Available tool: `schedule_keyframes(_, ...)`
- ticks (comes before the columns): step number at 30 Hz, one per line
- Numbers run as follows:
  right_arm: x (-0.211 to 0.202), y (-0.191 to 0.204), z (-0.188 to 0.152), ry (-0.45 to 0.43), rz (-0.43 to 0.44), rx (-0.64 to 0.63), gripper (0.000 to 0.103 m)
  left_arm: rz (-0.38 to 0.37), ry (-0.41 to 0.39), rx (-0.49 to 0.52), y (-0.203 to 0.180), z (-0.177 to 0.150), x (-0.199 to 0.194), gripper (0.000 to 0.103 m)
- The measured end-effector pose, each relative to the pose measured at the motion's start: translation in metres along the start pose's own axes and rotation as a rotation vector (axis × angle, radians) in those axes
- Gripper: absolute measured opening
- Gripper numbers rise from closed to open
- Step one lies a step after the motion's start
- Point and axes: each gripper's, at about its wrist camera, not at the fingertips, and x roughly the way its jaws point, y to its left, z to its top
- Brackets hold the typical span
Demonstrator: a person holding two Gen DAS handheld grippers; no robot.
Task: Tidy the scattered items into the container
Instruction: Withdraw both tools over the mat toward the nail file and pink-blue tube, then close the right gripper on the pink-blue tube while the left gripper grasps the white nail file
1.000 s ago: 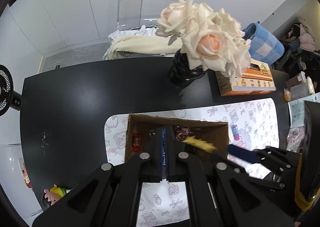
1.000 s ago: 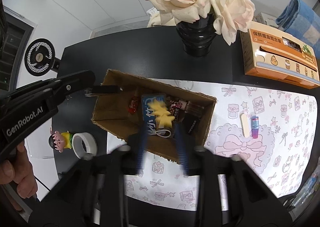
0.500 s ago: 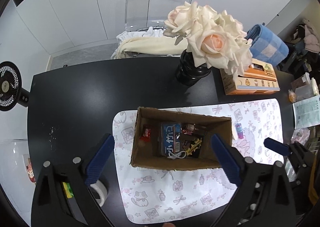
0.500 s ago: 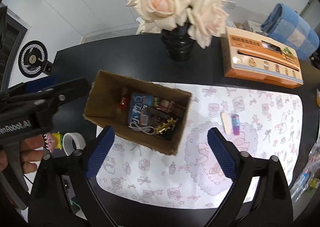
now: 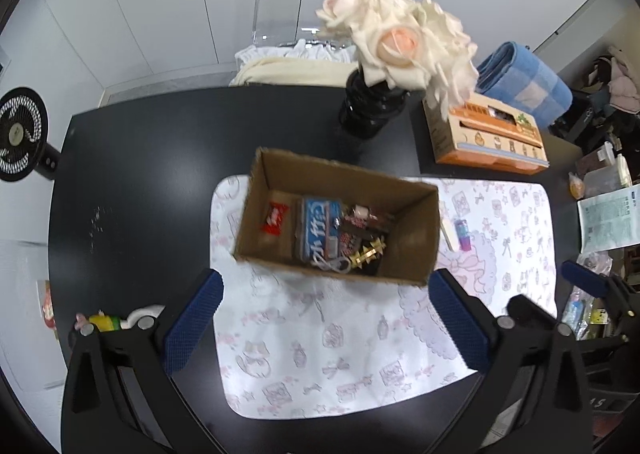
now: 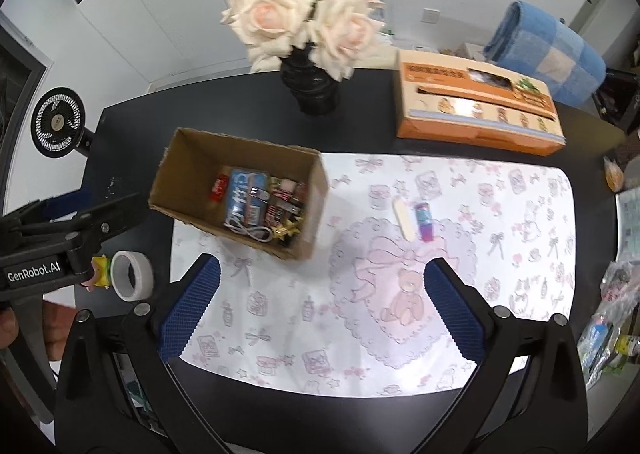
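An open cardboard box point(image 5: 420, 238) point(image 6: 316, 198) stands on a white patterned mat point(image 5: 320, 342) point(image 6: 500, 214). Inside lie a blue packet point(image 5: 318, 228) point(image 6: 242, 200), a red candy point(image 5: 275, 217), a gold star clip point(image 5: 366, 254) point(image 6: 286, 230), a white cable point(image 6: 248, 232) and dark wrappers. A purple tube point(image 6: 425, 220) point(image 5: 464, 232) and a cream stick point(image 6: 402, 218) lie on the mat right of the box. My left gripper point(image 5: 326, 320) is open and empty, in front of the box. My right gripper point(image 6: 320, 308) is open and empty above the mat.
A black vase of pale roses point(image 5: 370, 110) point(image 6: 312, 90) and an orange carton point(image 5: 488, 138) point(image 6: 476, 114) stand behind the mat. A tape roll point(image 6: 130, 274) and a small toy figure point(image 6: 100, 270) sit at the table's left front. A fan point(image 6: 58, 122) stands at far left.
Both grippers opened and pulled back from the box. The gold star clip and blue packet now lie inside it. The right view has shifted towards the purple tube and stick.
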Motion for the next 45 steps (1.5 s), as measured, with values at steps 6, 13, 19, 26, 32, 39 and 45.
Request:
schedule_keyframes(6,-0.006,-0.05,-0.018,0.018,-0.05,0.003,0.103,0.011,-0.002,0.009,-0.043,-0.018,0.004,0.102)
schedule_keyframes(13,-0.008,-0.117,-0.025,0.016,-0.039,-0.03,0.103,0.002,0.005,-0.06,-0.104,-0.032,0.022,0.102)
schedule_keyframes(19,0.006,-0.167,-0.024,0.03,-0.012,-0.086,0.101,0.024,0.007,-0.118,-0.149,-0.044,0.044,0.102)
schedule_keyframes(26,0.035,-0.196,-0.021,0.072,0.037,-0.151,0.092,0.062,0.027,-0.198,-0.174,-0.055,0.079,0.102)
schedule_keyframes(32,0.083,-0.198,-0.012,0.104,0.075,-0.221,0.082,0.088,0.051,-0.27,-0.178,-0.056,0.123,0.102)
schedule_keyframes(39,0.148,-0.204,-0.001,0.148,0.096,-0.277,0.074,0.095,0.069,-0.345,-0.174,-0.058,0.185,0.101)
schedule_keyframes(45,0.189,-0.198,0.01,0.174,0.139,-0.309,0.074,0.105,0.097,-0.396,-0.165,-0.064,0.211,0.096)
